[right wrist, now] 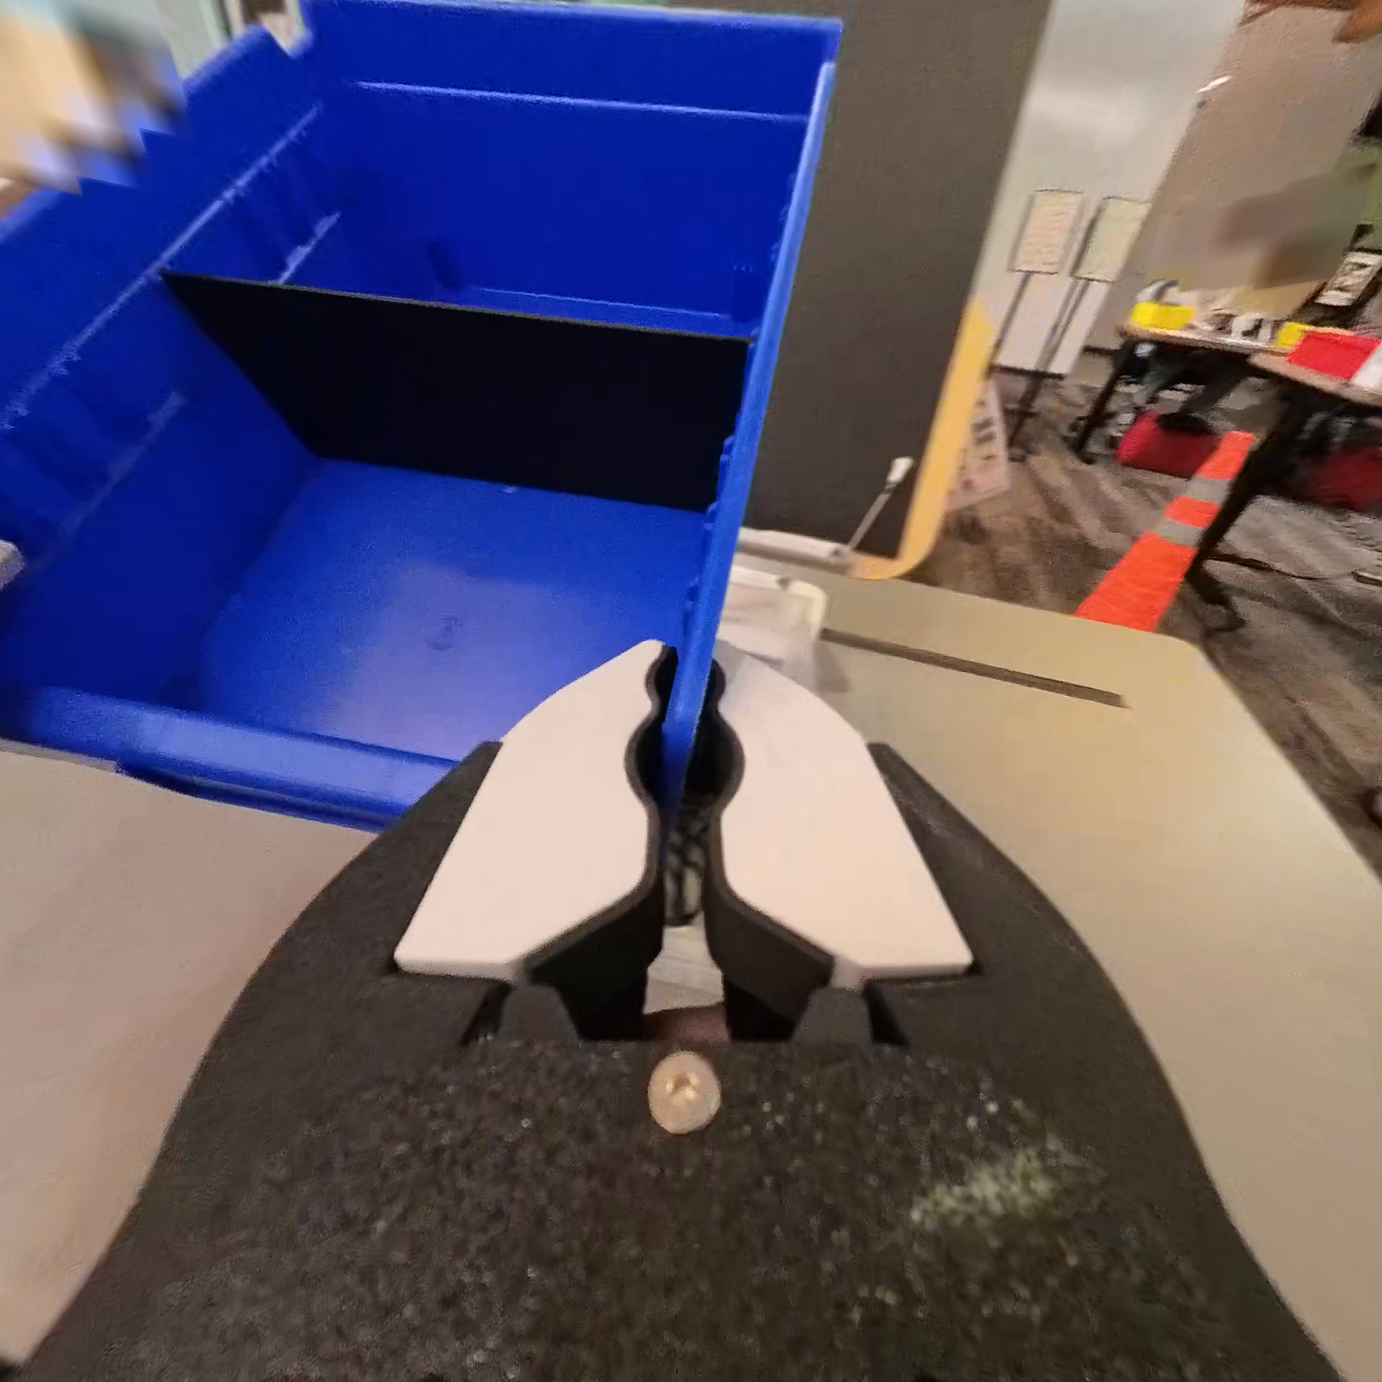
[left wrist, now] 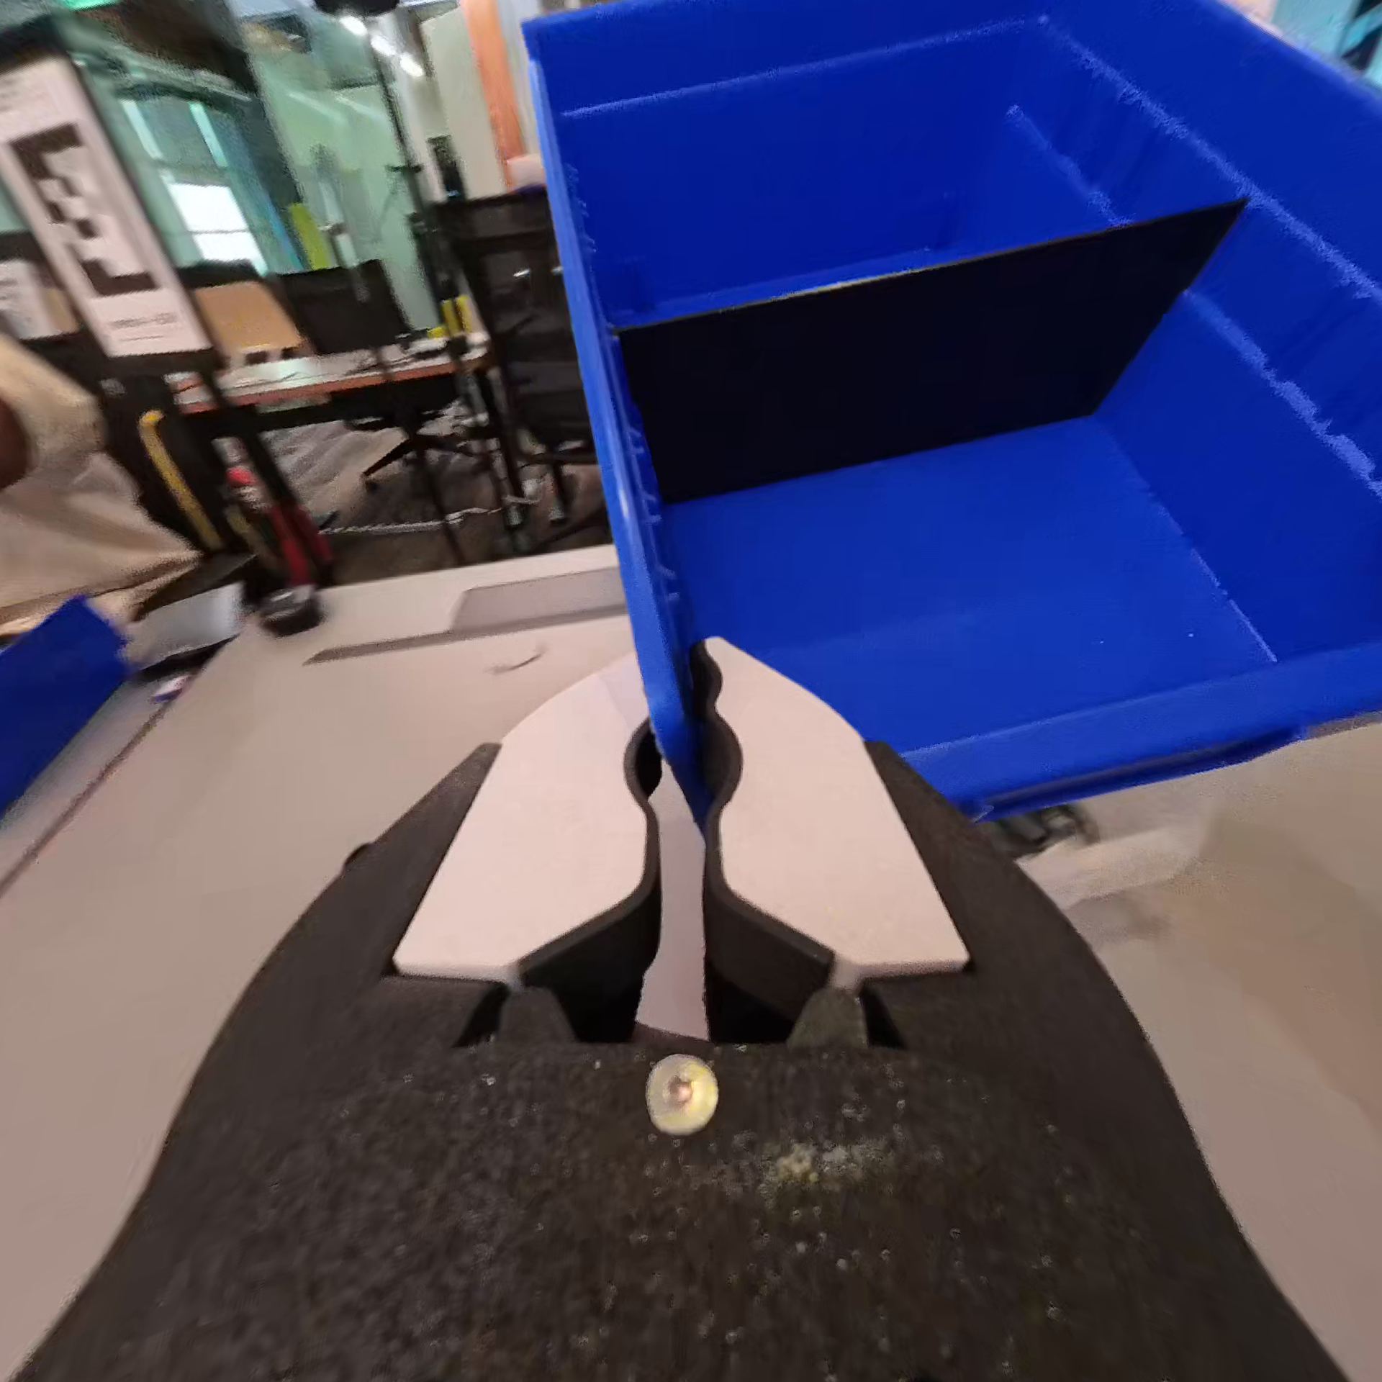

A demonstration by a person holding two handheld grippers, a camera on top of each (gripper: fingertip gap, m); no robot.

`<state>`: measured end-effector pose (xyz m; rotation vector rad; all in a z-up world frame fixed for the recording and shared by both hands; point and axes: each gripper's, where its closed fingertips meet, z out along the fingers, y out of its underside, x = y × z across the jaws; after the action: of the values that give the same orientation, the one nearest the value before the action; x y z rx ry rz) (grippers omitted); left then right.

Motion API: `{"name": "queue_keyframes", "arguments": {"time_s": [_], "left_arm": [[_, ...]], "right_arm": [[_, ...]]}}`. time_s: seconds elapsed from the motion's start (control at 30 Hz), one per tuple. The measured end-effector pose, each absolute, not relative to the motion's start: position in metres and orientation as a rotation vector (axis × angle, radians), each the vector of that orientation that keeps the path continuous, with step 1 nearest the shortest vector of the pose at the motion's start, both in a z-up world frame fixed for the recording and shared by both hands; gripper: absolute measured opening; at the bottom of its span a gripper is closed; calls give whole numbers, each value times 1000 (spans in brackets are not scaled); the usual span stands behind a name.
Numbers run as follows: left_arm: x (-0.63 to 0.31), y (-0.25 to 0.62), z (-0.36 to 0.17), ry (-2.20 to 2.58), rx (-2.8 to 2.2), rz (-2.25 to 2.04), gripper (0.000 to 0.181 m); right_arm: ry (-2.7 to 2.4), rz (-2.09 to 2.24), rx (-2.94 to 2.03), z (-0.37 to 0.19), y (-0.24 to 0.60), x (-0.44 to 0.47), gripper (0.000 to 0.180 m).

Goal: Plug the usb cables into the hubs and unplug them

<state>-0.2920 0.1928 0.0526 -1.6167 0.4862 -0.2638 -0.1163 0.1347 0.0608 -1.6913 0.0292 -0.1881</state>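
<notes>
The bin (left wrist: 972,598) is bright blue with a black wall (left wrist: 860,374) inside, each claw (left wrist: 684,718) has pale grey fingers (right wrist: 553,822) on a black speckled base, the table (right wrist: 1047,822) is beige, and the cone (right wrist: 1166,538) is orange with grey stripes.

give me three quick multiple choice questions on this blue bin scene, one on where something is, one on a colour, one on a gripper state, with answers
1. Where does the left gripper grip the blue bin?
A. on its left side wall
B. on the divider
C. on its floor

2. What colour is the divider across the bin?
A. yellow
B. black
C. white

3. What is the state of the right gripper?
A. wide open above the table
B. shut on a cable
C. shut on the bin's right side wall

Answers:
1. A, the left wrist view shows the blue wall edge pinched between the fingers.
2. B, a dark black panel splits the bin into two empty compartments.
3. C, the right wrist view shows the fingers closed on the thin blue wall.
</notes>
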Motion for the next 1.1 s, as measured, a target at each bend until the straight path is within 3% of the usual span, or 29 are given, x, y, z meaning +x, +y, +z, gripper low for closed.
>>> {"name": "queue_keyframes", "arguments": {"time_s": [0.2, 0.4, 0.63, 0.87, 0.97, 1.1], "left_arm": [[-108, 190, 43, 614, -1615, -395, 5], [11, 159, -42, 745, -1752, -386, 9], [56, 160, -123, 809, -1887, -340, 8], [64, 151, -132, 864, -1867, -409, 15], [58, 143, -109, 879, -1808, -562, 24], [12, 130, -44, 932, -1676, -677, 38]], "right_arm": [[245, -340, -1754, 66, 115, 62, 2], [273, -324, -2046, -34, 100, 189, 4], [331, -123, -2133, -132, 94, 233, 3], [373, -87, -2078, -134, 95, 240, 3], [349, -104, -2085, -132, 90, 238, 3], [368, -162, -1990, -87, 79, 244, 29]]}}
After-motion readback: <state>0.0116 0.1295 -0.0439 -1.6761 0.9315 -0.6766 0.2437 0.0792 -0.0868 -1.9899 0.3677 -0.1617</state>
